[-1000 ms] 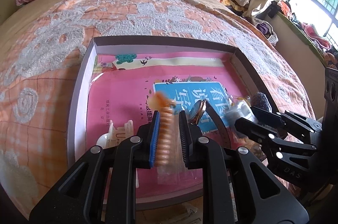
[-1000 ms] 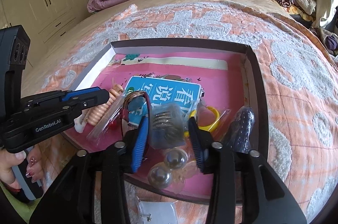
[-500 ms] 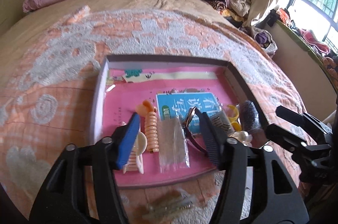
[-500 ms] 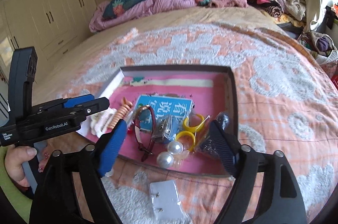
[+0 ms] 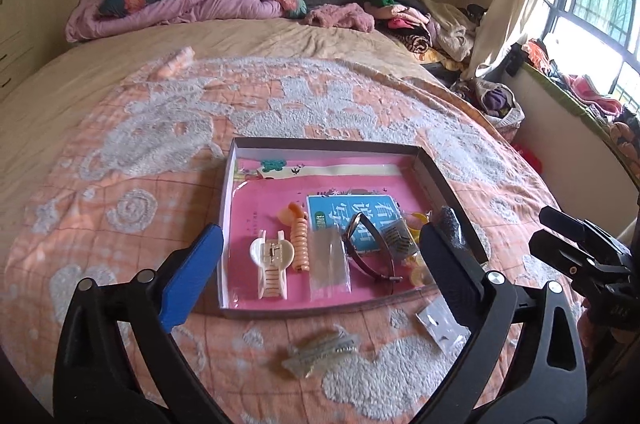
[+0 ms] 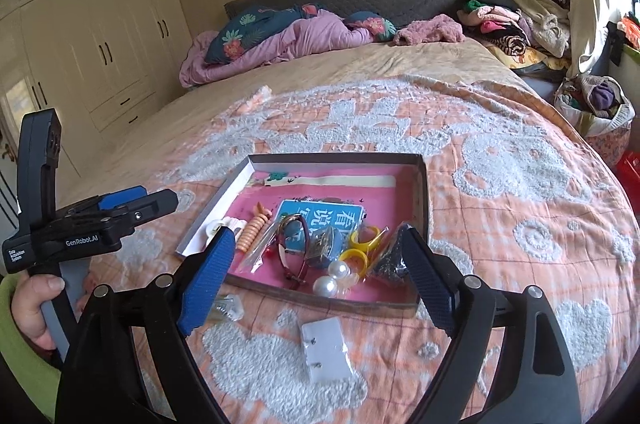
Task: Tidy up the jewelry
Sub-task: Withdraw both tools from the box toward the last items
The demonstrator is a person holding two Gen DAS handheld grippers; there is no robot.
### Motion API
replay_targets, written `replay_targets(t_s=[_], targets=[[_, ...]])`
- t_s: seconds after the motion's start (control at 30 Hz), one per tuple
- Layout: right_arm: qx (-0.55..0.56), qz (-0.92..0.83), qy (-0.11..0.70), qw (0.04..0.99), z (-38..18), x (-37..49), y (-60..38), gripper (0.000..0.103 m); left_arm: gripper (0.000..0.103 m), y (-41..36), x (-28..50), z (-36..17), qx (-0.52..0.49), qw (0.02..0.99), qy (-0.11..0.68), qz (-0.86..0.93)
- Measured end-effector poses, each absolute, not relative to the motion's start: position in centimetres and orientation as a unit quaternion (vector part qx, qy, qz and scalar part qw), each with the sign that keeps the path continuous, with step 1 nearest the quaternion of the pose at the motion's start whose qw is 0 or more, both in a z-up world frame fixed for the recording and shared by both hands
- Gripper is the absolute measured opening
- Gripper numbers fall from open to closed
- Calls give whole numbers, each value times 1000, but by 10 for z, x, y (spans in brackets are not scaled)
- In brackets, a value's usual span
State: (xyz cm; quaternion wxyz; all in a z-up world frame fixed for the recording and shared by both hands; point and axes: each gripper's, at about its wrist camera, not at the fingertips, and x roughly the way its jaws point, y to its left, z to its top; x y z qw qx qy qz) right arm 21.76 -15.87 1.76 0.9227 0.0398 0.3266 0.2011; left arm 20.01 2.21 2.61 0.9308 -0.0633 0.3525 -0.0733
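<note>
Both claws have just been opening and nothing is between their fingers. The left claw (image 5: 316, 272) and the right claw (image 6: 320, 284) stand wide above the near edge of the tray (image 5: 444, 184) on the bed (image 5: 160, 112). The orange spiral hair tie (image 5: 299, 244) and the pearls (image 6: 332, 278), held a second ago, now lie in the tray. Two small packets (image 6: 326, 348) are left on the bed, just near the tray.

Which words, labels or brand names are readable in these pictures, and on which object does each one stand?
"GenRobot.AI": on the side of the left gripper, right wrist view.
"Data Acquisition System", tiny: same gripper body.
"看", "说": large white characters on the blue book cover; the remaining characters are hidden.
Small print on the pink cover: unreadable.
</note>
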Motion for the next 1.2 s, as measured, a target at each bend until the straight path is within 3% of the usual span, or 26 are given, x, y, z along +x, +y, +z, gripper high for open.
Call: replay_targets(t_s=[0.4, 1.2], targets=[[32, 205, 337, 918, 10, 195, -159, 86, 93, 19, 176, 18, -52, 928, 363, -68], [-26, 191, 414, 890, -63, 191, -150, 86, 93, 6, 160, -58, -2, 890, 445, -93]])
